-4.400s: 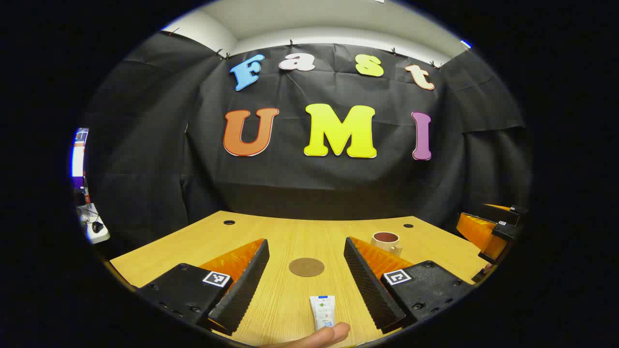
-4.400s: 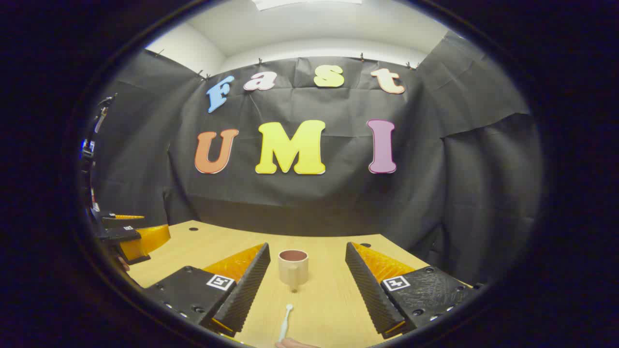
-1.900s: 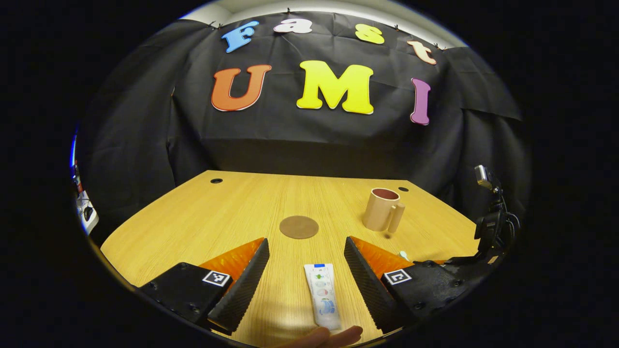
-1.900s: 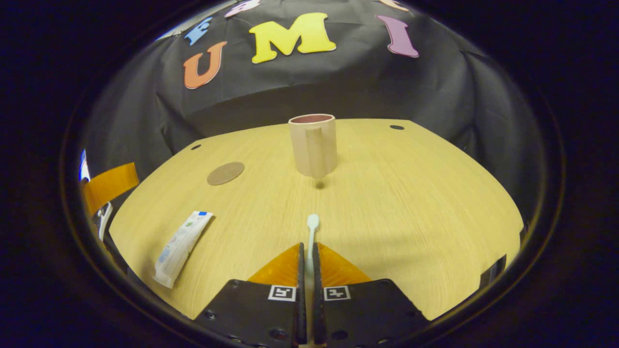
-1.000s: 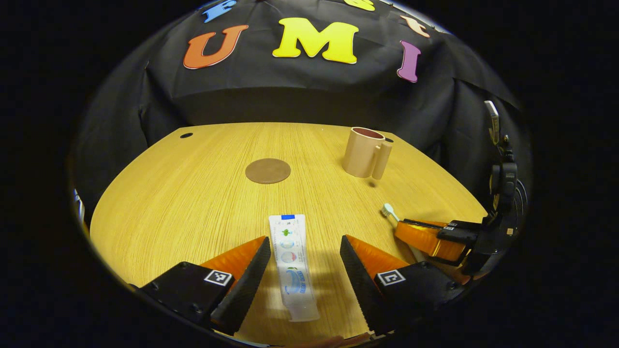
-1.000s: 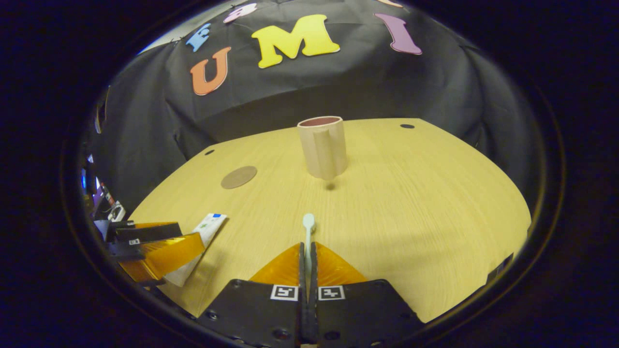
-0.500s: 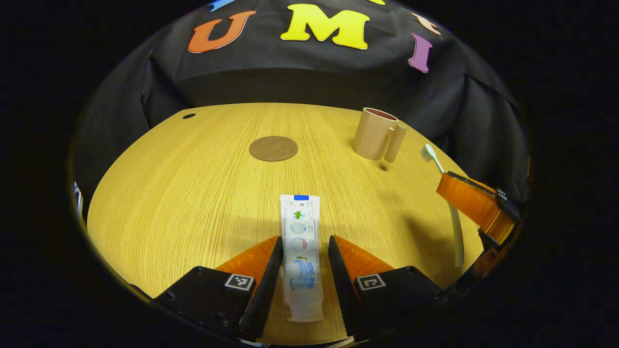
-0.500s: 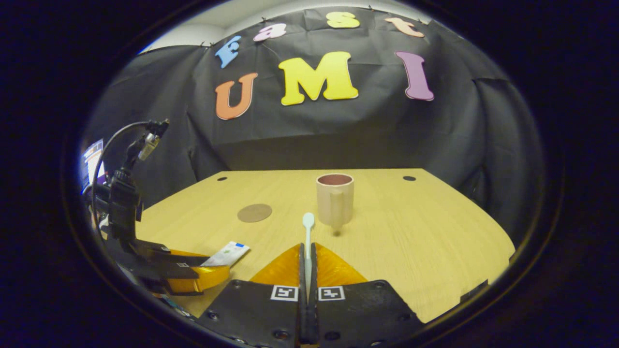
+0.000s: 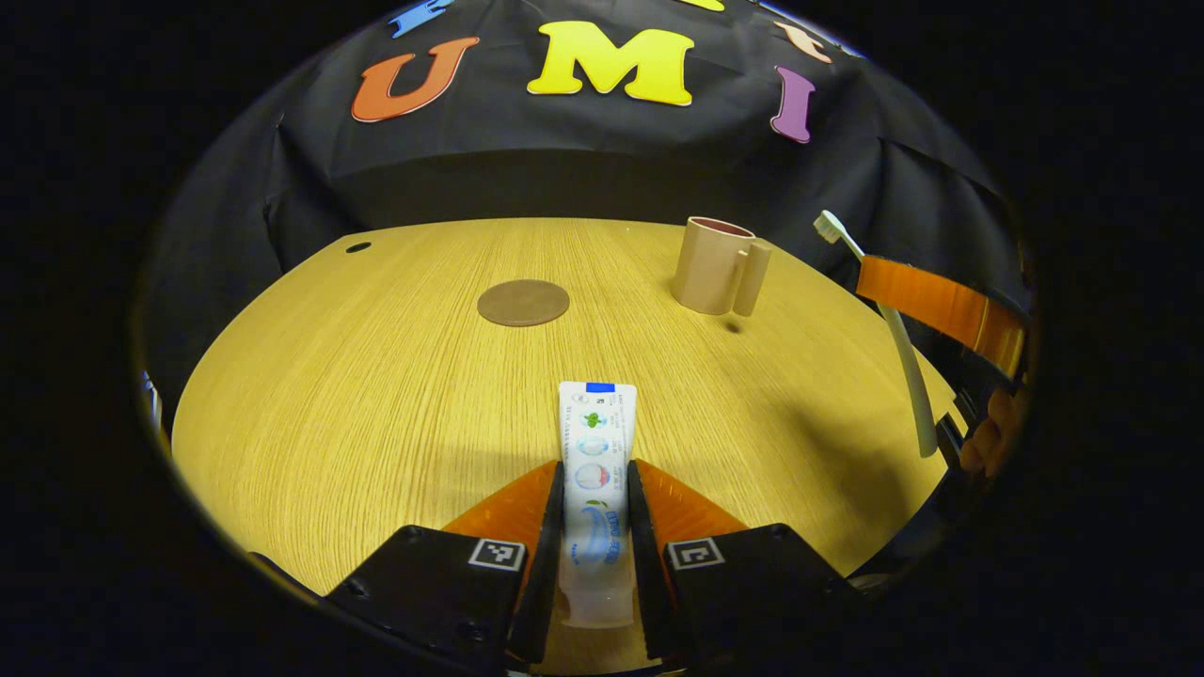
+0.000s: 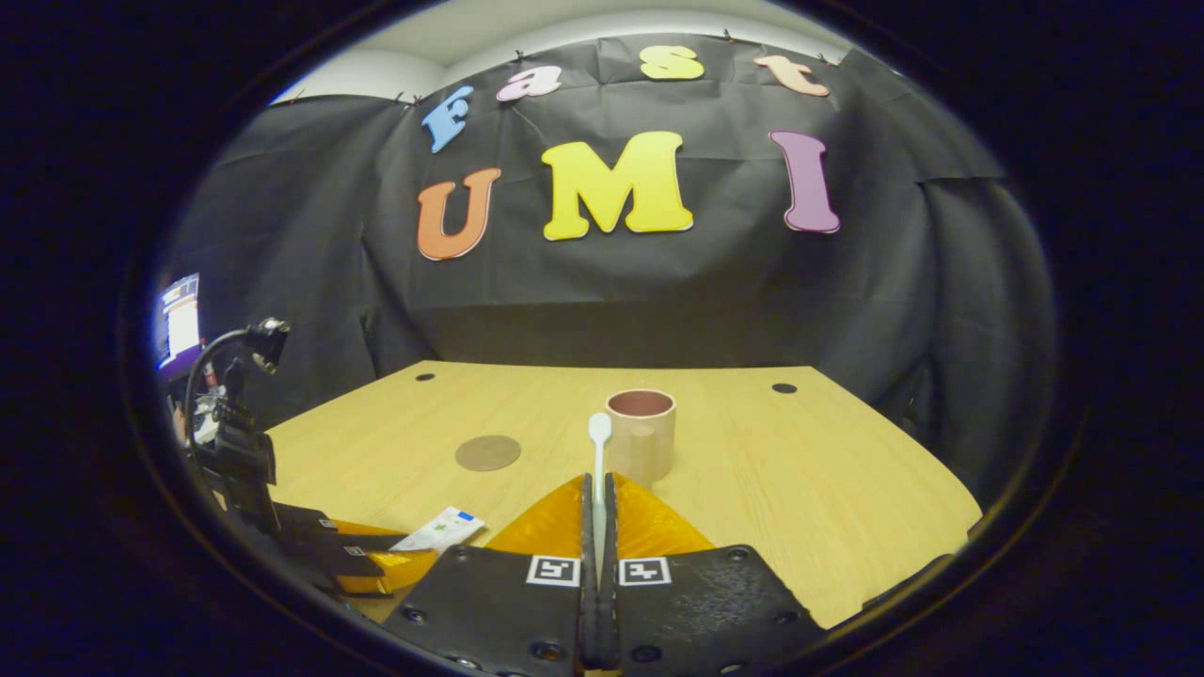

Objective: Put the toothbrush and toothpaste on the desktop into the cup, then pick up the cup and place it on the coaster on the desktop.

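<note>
Gripping the toothbrush handle, the right tool holds it aloft at lower centre, before the cup. Low in the left gripper view, the left tool squeezes the soft toothpaste tube mid-body on the counter; both seem light.

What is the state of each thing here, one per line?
Toothpaste tube: flat on the table, between the left gripper's fingers.
Toothbrush: lifted, head forward.
Cup: upright, empty.
Coaster: bare.
Left gripper: shut on the tube.
Right gripper: shut on the toothbrush.
</note>
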